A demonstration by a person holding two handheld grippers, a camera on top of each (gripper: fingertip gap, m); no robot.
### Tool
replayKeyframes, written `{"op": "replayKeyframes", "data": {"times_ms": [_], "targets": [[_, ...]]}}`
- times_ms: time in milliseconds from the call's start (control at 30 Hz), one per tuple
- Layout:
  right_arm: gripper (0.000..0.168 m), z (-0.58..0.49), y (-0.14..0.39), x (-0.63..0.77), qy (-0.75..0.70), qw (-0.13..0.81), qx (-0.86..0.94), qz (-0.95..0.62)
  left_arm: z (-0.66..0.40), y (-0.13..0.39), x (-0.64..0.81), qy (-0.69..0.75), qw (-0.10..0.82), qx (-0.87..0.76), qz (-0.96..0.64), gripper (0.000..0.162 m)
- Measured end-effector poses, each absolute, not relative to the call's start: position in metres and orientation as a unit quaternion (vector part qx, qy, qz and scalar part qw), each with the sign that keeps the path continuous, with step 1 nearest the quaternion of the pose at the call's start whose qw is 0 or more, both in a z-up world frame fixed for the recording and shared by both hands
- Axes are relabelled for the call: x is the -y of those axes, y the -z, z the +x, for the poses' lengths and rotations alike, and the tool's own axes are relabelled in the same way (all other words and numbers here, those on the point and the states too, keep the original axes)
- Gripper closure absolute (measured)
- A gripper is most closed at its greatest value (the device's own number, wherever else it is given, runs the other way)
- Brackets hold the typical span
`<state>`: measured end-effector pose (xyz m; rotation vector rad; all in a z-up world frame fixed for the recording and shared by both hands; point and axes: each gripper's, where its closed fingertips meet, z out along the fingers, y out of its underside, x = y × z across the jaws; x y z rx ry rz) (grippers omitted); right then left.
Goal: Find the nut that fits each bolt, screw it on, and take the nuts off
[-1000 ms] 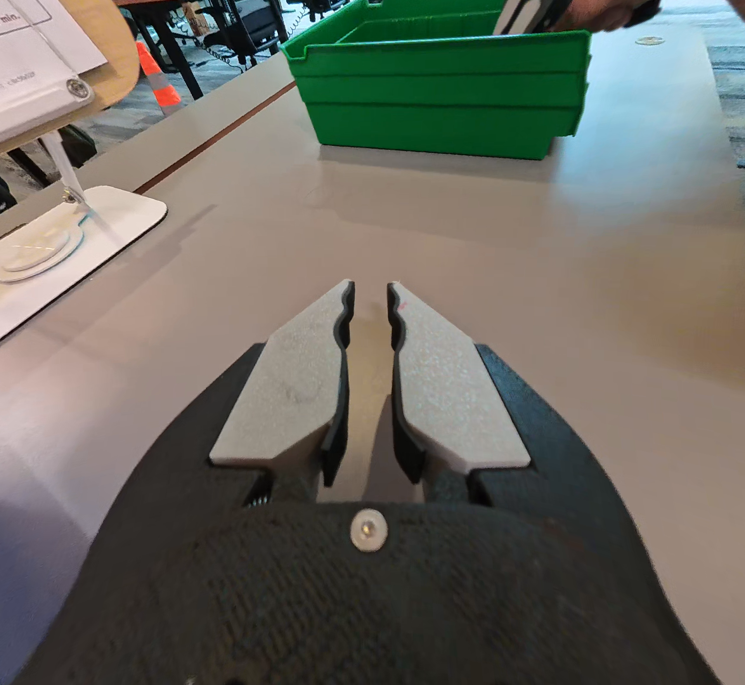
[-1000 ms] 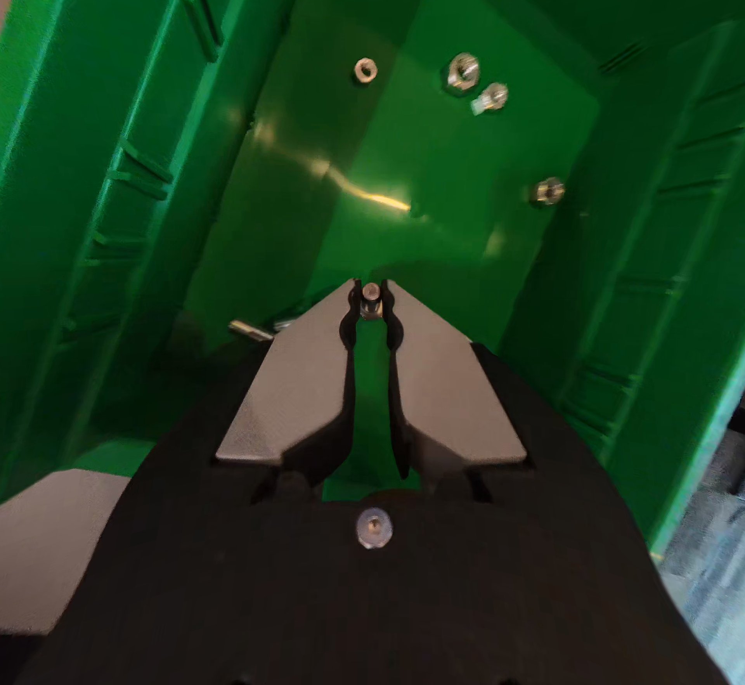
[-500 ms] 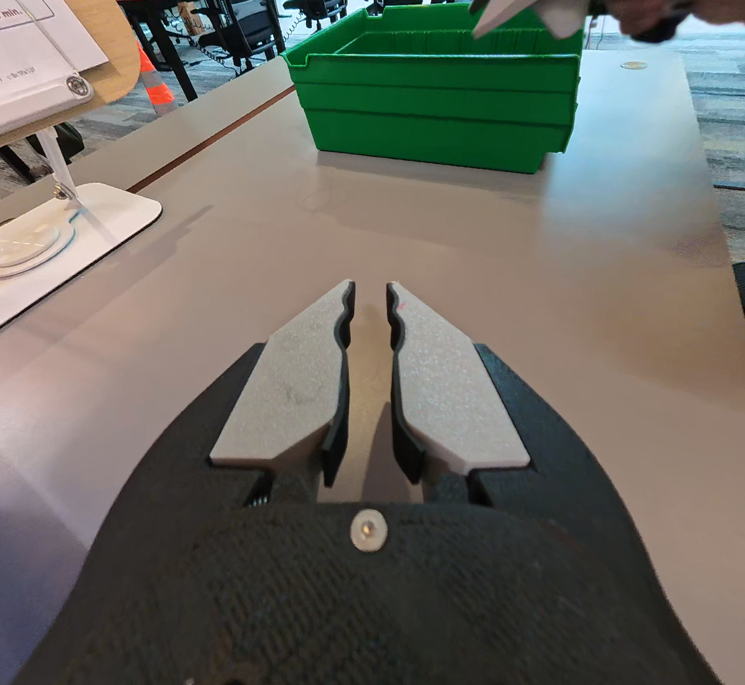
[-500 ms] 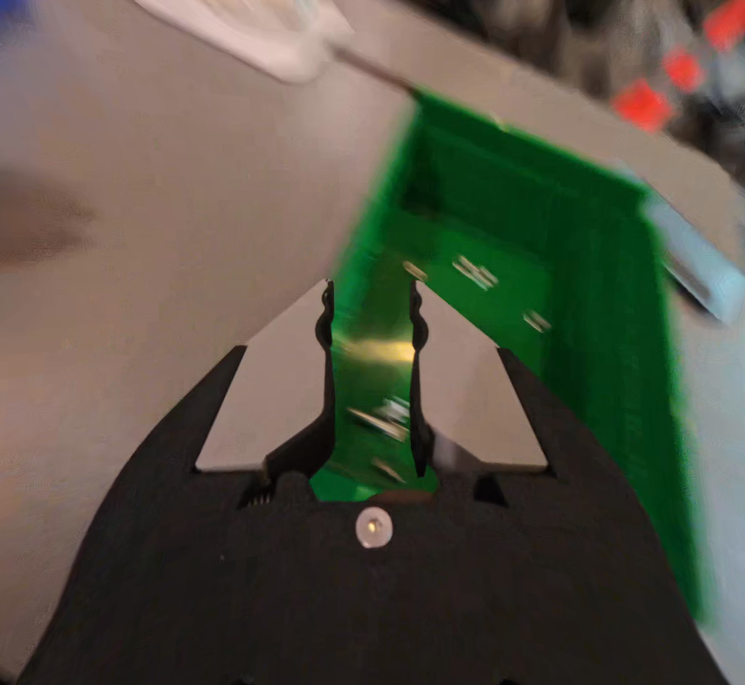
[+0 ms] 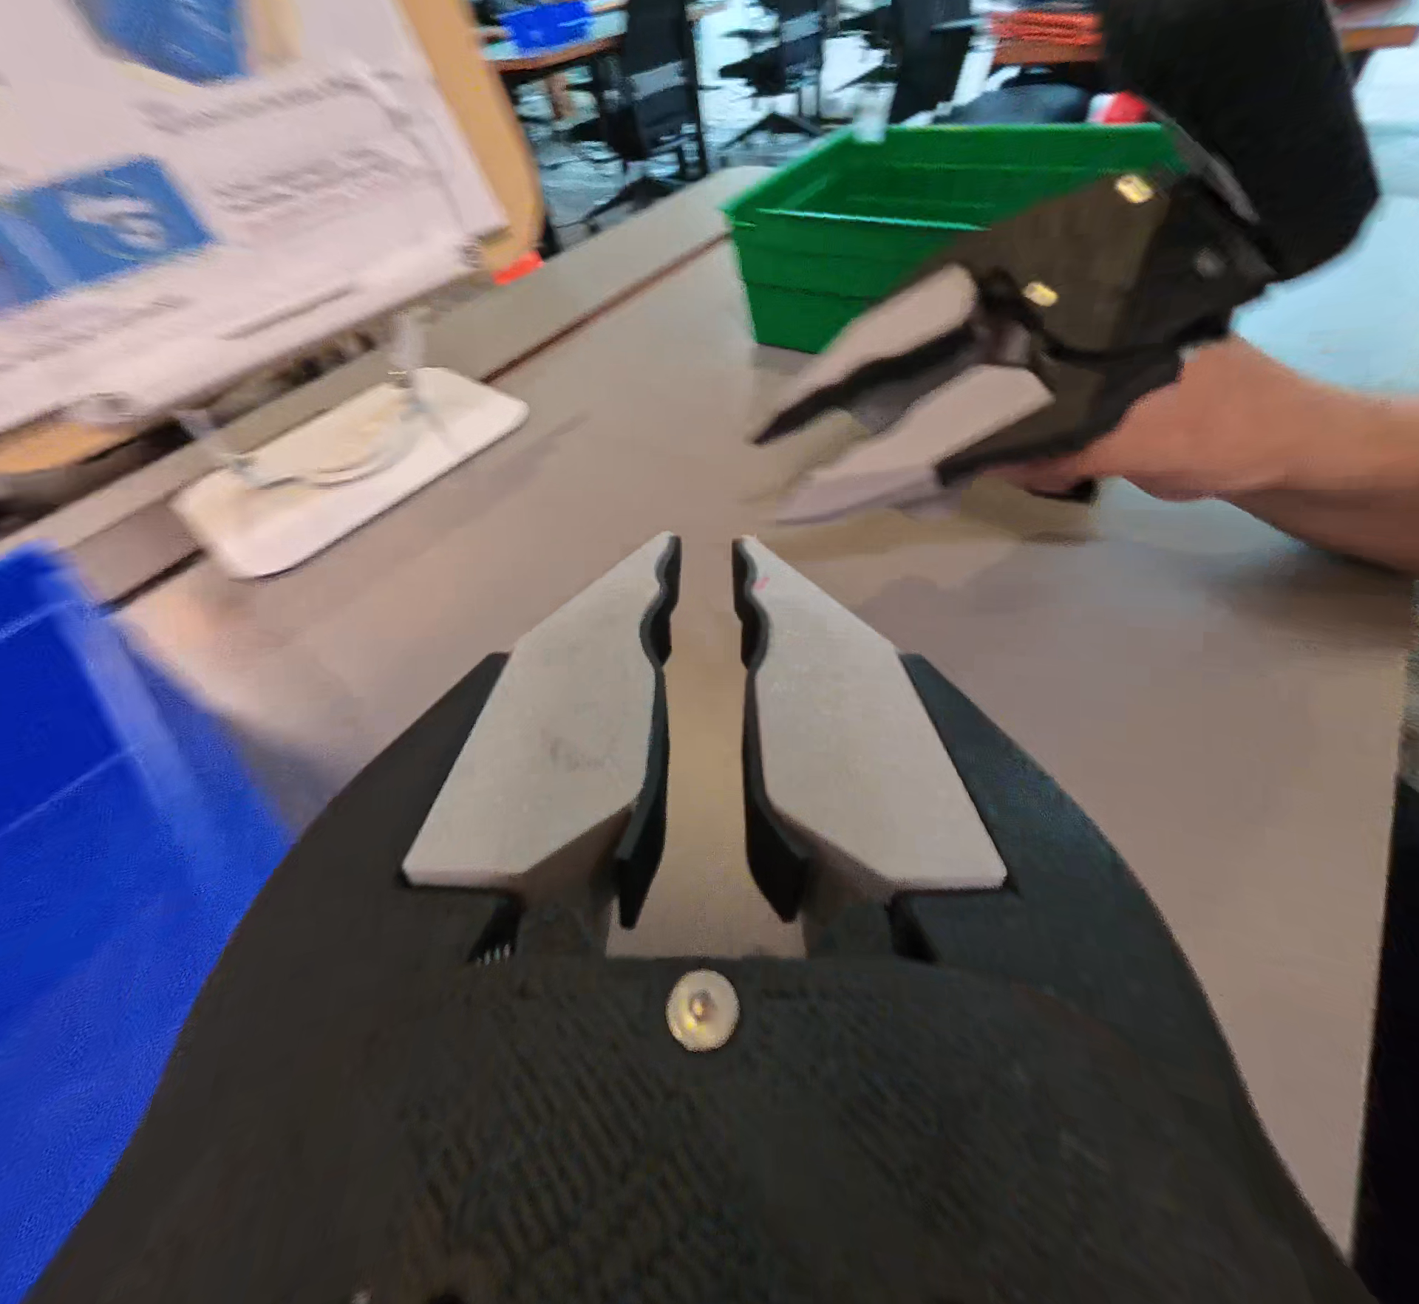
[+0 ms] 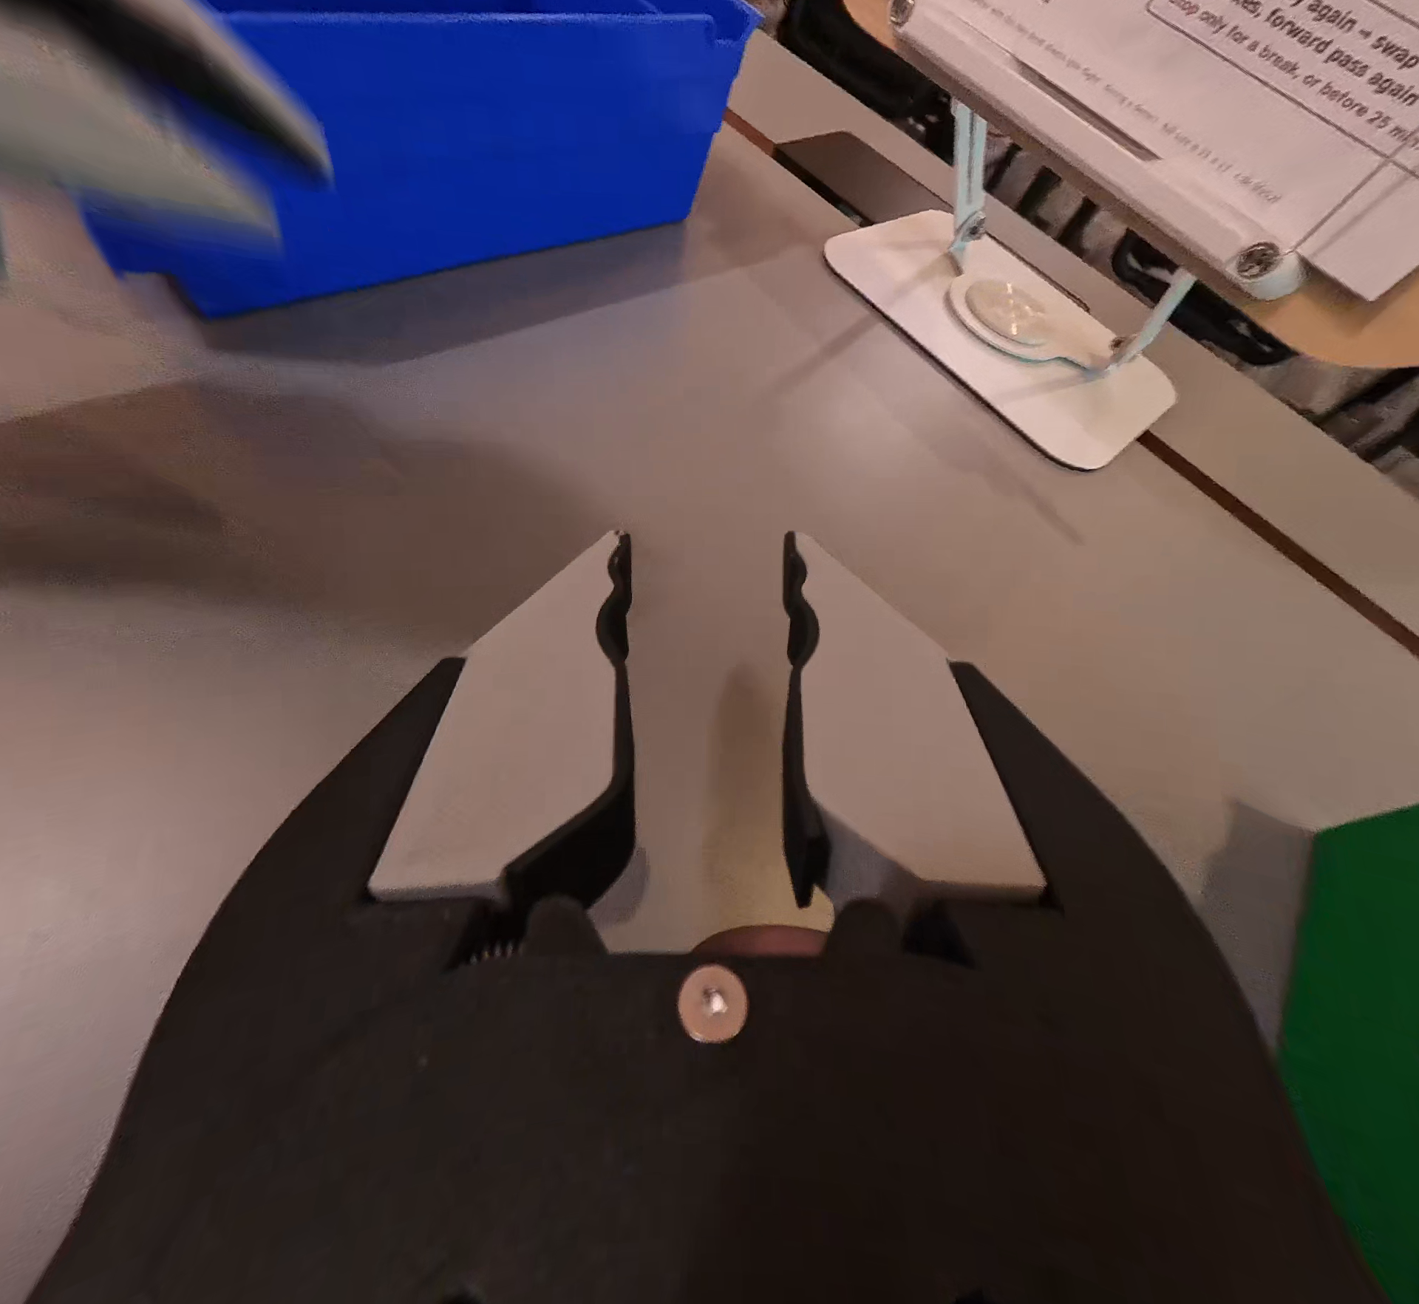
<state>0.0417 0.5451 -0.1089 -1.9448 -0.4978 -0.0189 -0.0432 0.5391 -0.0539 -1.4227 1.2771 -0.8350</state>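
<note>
No nut or bolt shows in either view. My left gripper (image 5: 706,553) hovers over the grey table (image 5: 1075,691) with its jaws a narrow gap apart and nothing between them. It also shows blurred at the top left of the right wrist view (image 6: 296,192). My right gripper (image 6: 706,545) is open and empty, low over the table. In the left wrist view it (image 5: 768,478) is held by a hand (image 5: 1228,438) ahead and to the right, in front of the green bin (image 5: 921,208). The inside of the green bin is hidden.
A blue bin stands at my left (image 5: 77,806) and shows at the far left in the right wrist view (image 6: 461,77). A sign on a white stand (image 6: 998,346) is at the table's far edge. A corner of the green bin (image 6: 1367,1037) is at lower right. Some 11 centimeters of space lies between my two pairs of fingers.
My right gripper held a small nut inside the green bin, then opened, came out and swung low over the table. My left gripper turned left, bringing the blue bin into view.
</note>
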Motion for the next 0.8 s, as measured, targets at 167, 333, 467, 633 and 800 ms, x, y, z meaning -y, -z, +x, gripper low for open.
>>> {"op": "replayKeyframes", "data": {"times_ms": [167,333,467,633,800], "targets": [[0.131,0.033,0.118,-0.536,-0.016,0.529,0.224,-0.818,-0.127,0.027,-0.657,0.23,0.469,-0.47,-0.711,0.136],[0.131,0.025,0.113,-0.533,-0.012,0.538,0.239,-0.808,-0.176,0.102,-0.758,0.169,0.292,-0.43,-0.837,0.126],[0.131,0.031,0.115,-0.532,-0.007,0.537,0.235,-0.81,-0.203,0.157,-0.78,0.092,0.174,-0.465,-0.863,0.128],[0.132,0.03,0.109,-0.531,-0.031,0.543,0.227,-0.808,-0.21,0.165,-0.794,0.033,0.157,-0.485,-0.86,0.129],[0.131,0.029,0.108,-0.531,-0.018,0.545,0.235,-0.804,-0.223,0.18,-0.794,-0.006,0.101,-0.488,-0.867,0.128]]}}
